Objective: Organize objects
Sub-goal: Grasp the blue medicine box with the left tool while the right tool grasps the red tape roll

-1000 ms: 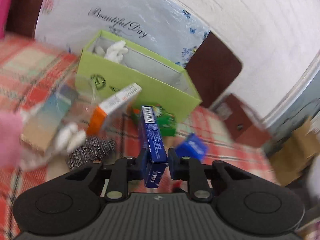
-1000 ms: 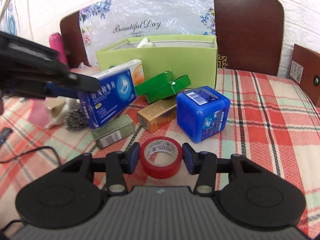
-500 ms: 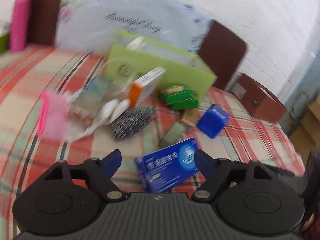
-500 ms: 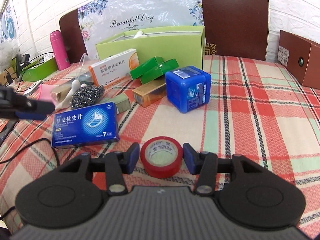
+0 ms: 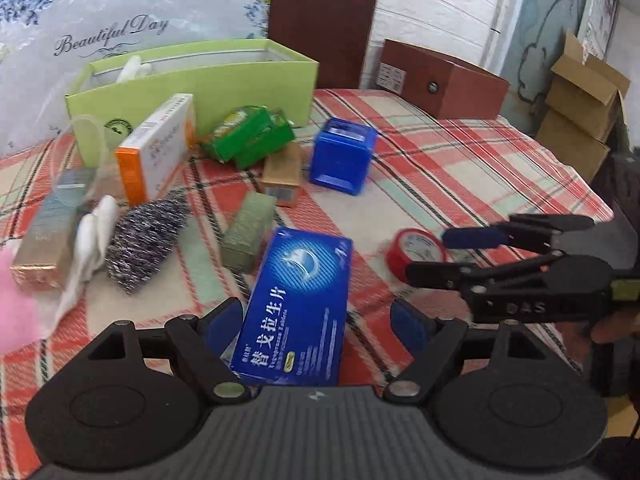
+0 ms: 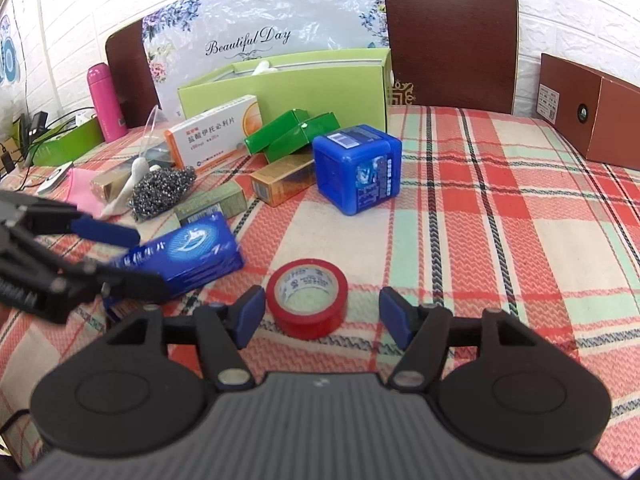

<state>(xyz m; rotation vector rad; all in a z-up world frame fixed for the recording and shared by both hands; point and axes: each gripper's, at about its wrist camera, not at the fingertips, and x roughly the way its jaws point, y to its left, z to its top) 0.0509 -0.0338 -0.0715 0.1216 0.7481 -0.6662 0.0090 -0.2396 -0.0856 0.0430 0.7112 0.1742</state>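
The left hand-held gripper [image 5: 318,322] has its jaws spread wide, and the blue medicine box [image 5: 296,308] lies flat on the plaid-covered table [image 5: 460,168] between them, the pads not pressing on it. The right hand-held gripper [image 6: 322,314] has its jaws opening, with the red tape roll [image 6: 307,298] on the cloth between them and clear of both pads. Beyond both grippers lie a blue cube box [image 6: 358,166], two green boxes [image 6: 292,136] and an open lime-green box [image 6: 288,84].

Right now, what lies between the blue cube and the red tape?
Nothing. In the right wrist view only bare checked cloth lies between the blue cube and the red tape. The left wrist view shows the same.
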